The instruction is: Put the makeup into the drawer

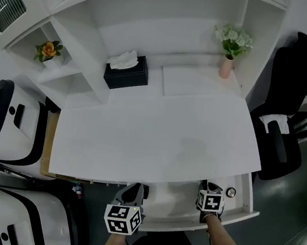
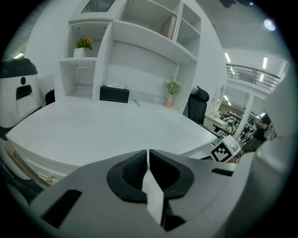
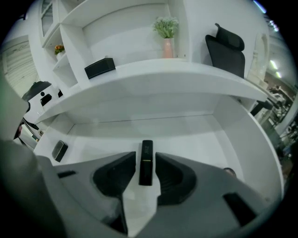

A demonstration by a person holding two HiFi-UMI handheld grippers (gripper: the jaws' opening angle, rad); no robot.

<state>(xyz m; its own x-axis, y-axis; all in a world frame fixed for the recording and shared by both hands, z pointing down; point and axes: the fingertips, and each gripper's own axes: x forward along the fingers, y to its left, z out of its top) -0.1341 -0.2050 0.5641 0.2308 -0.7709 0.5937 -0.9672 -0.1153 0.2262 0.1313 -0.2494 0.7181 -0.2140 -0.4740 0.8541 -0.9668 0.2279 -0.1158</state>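
Observation:
A slim black makeup tube lies on the floor of the open white drawer under the desk's front edge. My right gripper points steeply down into the drawer. Its jaws stand open on either side of the tube, with a gap on each side. In the head view the right gripper is over the drawer's right part. My left gripper hangs at the drawer's left front; in its own view the left gripper is shut and empty, facing across the desk top.
A small black compact lies at the drawer's left and a round item at its right. On the desk stand a black tissue box and a pink flower vase. An office chair is right, white machines left.

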